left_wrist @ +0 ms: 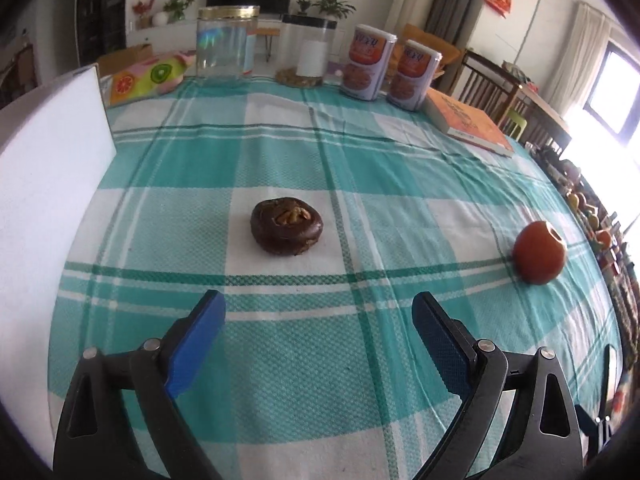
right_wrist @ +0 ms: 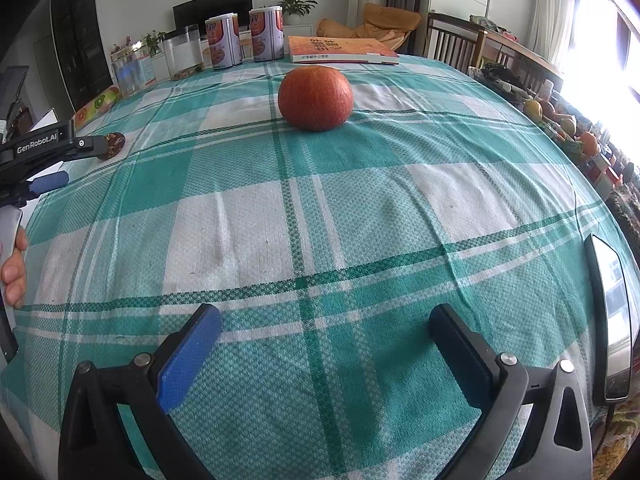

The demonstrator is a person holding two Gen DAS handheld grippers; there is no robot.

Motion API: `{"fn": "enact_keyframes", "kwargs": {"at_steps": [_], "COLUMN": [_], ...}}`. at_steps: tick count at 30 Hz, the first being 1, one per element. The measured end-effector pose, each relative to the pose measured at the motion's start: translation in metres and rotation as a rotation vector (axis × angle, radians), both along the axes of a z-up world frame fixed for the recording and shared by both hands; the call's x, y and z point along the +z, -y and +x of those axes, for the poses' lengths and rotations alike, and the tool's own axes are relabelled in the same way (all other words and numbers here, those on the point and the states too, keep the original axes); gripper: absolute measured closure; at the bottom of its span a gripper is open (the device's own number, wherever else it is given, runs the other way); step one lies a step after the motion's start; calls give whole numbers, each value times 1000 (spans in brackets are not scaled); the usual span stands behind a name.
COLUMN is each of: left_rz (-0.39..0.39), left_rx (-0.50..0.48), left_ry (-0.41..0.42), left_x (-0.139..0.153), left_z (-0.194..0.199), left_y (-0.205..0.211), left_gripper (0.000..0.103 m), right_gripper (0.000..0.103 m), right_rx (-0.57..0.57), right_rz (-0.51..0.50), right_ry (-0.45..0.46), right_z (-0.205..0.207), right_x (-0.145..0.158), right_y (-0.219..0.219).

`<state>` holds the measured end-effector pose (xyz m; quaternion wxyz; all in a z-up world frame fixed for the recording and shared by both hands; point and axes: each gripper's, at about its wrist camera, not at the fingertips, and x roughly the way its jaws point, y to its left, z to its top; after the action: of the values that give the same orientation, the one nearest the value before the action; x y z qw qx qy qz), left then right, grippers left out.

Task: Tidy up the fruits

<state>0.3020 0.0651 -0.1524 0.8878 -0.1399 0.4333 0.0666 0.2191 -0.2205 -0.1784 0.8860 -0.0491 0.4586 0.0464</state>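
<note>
- Teal-and-white checked tablecloth (left_wrist: 280, 152) covers the table; two fruits lie on it, well apart.
- Dark brown fruit (left_wrist: 286, 226), mangosteen-like, lies mid-table, dead ahead of my left gripper (left_wrist: 318, 316), whose jaws are wide and empty.
- Orange-red fruit (right_wrist: 315, 97), possibly a pomegranate, sits toward the far edge, ahead of my right gripper (right_wrist: 326, 330), jaws likewise wide, holding nothing.
- Jars, tins (left_wrist: 368, 64) and a book (left_wrist: 468, 124) line the far edge.
- Judgement: approach step, nothing grasped yet. Next move: advance each gripper to straddle its fruit, then close gently.
</note>
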Motion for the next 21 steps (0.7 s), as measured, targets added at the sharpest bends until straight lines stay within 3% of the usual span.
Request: {"fn": "enact_keyframes", "kwargs": {"at_steps": [2,6,7,8,10,15,18,21], "left_rz": [27,98,111,138,174,115,61,61], "left_rx": [11,-14,-23,-30,-56,-90,-183,-296], "left_ry": [-40,-3,-1,9,14,15,11,-16], "left_x": [-12,-15,-15,-15,-13,-2,6,4], "left_z": [21,35,35,34,31,6,-27,-61], "left_y": [-11,-16,-14,-12,-7,14,51,89], "left_gripper": [9,10,15,36,54,54,54,54], "right_gripper": [0,0,0,0,0,0,0,0], "right_rx": [2,3,4,7,10,9,10,10], "right_rz": [1,1,2,4,10,9,9,10], "right_ry": [-1,-2,-3,-5,-8,-9,-9,-8], "right_z": [0,0,0,1,2,4,4,4], "right_x": [0,0,0,0,0,0,0,0], "right_y": [0,-1,-1,-1,-2,-1,-1,-1]}}
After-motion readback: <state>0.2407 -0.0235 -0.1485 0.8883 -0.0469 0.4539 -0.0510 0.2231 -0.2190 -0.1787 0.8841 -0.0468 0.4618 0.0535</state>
